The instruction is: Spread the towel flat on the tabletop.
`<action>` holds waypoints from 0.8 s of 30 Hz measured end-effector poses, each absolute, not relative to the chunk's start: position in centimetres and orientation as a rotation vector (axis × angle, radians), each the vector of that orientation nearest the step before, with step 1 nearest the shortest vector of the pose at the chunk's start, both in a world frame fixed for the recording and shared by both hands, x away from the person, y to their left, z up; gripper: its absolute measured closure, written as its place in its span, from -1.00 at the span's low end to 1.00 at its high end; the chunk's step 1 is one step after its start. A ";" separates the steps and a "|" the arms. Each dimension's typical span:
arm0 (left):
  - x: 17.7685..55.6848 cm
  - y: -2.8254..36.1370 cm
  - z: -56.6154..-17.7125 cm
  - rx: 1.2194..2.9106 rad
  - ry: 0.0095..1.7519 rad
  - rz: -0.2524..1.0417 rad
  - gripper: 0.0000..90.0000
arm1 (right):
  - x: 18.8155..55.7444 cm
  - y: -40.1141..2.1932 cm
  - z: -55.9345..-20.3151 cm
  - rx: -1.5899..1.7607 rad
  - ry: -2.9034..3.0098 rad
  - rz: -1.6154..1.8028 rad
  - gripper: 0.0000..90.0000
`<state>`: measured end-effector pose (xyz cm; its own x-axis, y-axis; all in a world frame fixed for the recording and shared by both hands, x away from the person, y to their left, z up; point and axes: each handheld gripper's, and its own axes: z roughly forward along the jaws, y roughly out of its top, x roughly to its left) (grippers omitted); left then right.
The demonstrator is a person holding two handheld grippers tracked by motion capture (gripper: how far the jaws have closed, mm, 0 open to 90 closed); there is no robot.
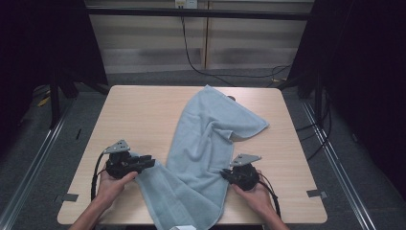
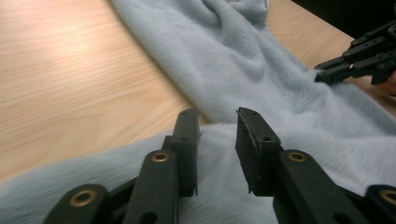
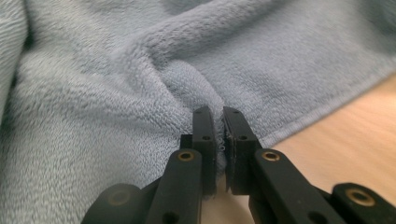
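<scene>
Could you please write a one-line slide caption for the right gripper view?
Right gripper pinching a raised fold of the light blue towel near its edge, on the wooden table.

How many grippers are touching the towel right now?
2. The left gripper sits at the light blue towel's left edge, jaws open over it; the right gripper is at its right edge, jaws pinching a fold.

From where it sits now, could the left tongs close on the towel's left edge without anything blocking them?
Probably yes. The left tongs are open with the towel lying right under and between the jaws. Bare table lies beside them, and the right tongs are across the towel, out of the way.
</scene>
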<state>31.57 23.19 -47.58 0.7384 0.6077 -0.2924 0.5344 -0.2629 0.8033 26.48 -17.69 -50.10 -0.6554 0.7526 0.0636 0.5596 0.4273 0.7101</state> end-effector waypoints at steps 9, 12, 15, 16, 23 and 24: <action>32.0 23.8 -48.2 1.915 0.876 0.122 -0.01 | 29.3 -22.8 -50.1 1.272 2.322 1.051 0.86; 32.0 23.4 -48.6 1.948 0.859 0.117 -0.08 | 28.7 -23.4 -49.2 1.310 2.291 1.130 0.73; 32.4 22.8 -49.4 1.990 0.867 0.102 -0.09 | 27.0 -23.2 -48.0 1.299 2.284 1.245 0.63; 32.5 22.6 -49.7 2.008 0.867 0.097 -0.06 | 26.0 -22.8 -47.6 1.287 2.301 1.263 0.59; 31.7 21.6 -50.0 2.097 0.785 0.035 1.00 | 20.9 -20.2 -47.9 1.183 2.400 1.258 0.24; 31.5 21.6 -49.9 2.097 0.771 0.031 1.00 | 20.6 -20.2 -47.8 1.188 2.389 1.276 0.24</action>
<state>31.48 21.59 -49.92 0.8071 0.5345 -0.2509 0.5128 -0.4239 0.7466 20.56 -20.19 -47.78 -0.6630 0.7224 0.1961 0.5647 0.3107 0.7645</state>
